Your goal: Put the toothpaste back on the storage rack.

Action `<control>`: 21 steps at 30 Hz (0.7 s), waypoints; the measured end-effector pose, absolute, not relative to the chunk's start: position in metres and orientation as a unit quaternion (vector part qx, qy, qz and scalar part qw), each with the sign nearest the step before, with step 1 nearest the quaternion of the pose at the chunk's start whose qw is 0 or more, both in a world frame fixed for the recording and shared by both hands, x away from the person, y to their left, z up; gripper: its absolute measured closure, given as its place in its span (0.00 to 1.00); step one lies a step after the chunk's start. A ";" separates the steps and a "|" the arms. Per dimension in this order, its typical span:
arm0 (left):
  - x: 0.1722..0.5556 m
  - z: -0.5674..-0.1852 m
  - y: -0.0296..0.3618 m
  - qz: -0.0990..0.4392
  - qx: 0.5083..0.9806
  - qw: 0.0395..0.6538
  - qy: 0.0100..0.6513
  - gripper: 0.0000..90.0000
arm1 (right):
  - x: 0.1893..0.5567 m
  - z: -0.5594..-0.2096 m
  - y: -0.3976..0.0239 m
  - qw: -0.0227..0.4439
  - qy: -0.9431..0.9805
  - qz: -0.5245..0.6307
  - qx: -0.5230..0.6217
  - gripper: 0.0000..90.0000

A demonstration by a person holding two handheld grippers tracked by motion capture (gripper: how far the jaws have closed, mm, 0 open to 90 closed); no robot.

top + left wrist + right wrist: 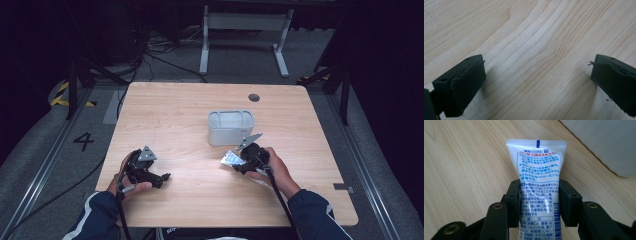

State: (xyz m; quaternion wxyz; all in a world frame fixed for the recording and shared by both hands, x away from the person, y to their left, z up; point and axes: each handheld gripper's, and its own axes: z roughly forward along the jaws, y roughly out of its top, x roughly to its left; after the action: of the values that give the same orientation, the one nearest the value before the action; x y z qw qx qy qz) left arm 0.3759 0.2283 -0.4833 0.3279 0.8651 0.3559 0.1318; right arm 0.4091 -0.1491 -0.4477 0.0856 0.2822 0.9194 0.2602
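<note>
Right gripper (539, 202) clamped on a white tube (537, 177), crimped end pointing ahead beyond its jaws, grey basket (230, 127) just past it on the wooden table (175, 120), left gripper (537, 82) wide open, holding nothing, bare wood between its jaws

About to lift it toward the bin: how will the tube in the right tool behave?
The tube looks soft, so it may dent between the right tool jaws. Its glossy film could slip. The flat crimped end juts out unsupported and may droop. It probably won't roll.
</note>
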 end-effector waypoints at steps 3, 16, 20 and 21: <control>0.376 -0.483 0.229 0.133 0.866 0.326 0.354 0.00 | 0.407 -0.445 -0.151 0.086 0.919 0.264 0.281 0.68; 0.376 -0.483 0.228 0.130 0.866 0.326 0.356 0.00 | 0.400 -0.431 -0.166 0.087 0.911 0.299 0.271 0.71; 0.376 -0.483 0.228 0.130 0.866 0.326 0.357 0.00 | 0.397 -0.426 -0.173 0.089 0.905 0.315 0.272 0.71; 0.376 -0.483 0.228 0.131 0.866 0.326 0.356 0.00 | 0.397 -0.425 -0.174 0.088 0.904 0.318 0.272 0.71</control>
State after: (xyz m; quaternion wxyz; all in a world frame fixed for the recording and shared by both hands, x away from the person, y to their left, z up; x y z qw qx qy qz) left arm 0.3758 0.2284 -0.4828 0.3258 0.8660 0.3562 0.1307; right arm 0.3969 -0.1741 -0.4251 0.0879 0.2721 0.9040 0.3178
